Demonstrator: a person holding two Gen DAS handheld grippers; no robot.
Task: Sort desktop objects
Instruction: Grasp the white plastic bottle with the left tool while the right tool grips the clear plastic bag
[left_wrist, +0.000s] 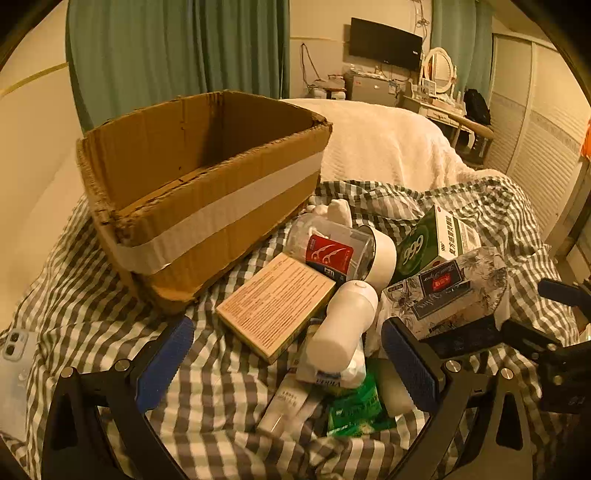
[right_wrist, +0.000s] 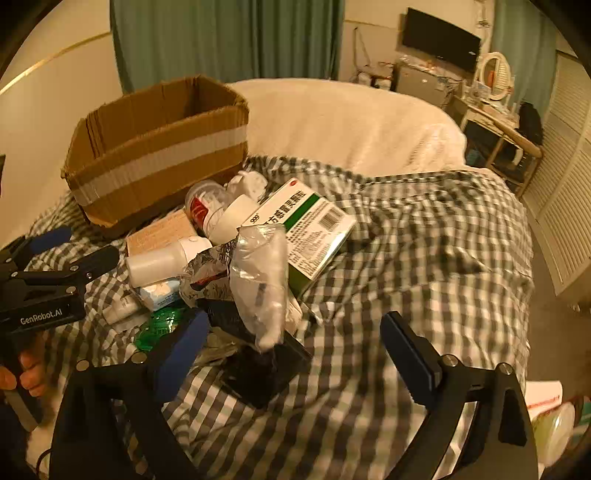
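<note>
A heap of small household items lies on a grey-and-white checked cloth (left_wrist: 207, 402) over a bed, just in front of an open brown cardboard box (left_wrist: 207, 177) banded with pale tape. In the heap, a flat tan printed carton (left_wrist: 275, 304) rests near the box's front corner. Beside it lies a white plastic bottle (left_wrist: 343, 325) on its side, and behind that a clear jar with a red label and white lid (left_wrist: 341, 251), also tipped over. A green-and-white medicine box (right_wrist: 310, 225) leans at the right of the pile, above a floral-printed tissue packet (left_wrist: 447, 288). A green foil sachet (left_wrist: 356, 406) and a crumpled clear plastic bag (right_wrist: 262, 280) lie at the near edge, with a black block-shaped object (right_wrist: 262, 373) on the cloth below the bag.

The left gripper (left_wrist: 288, 365) hangs over the heap, its 2 blue-padded fingers spread wide and holding nothing. The right gripper (right_wrist: 295, 350) is likewise wide apart and empty, above the black object and the cloth.
</note>
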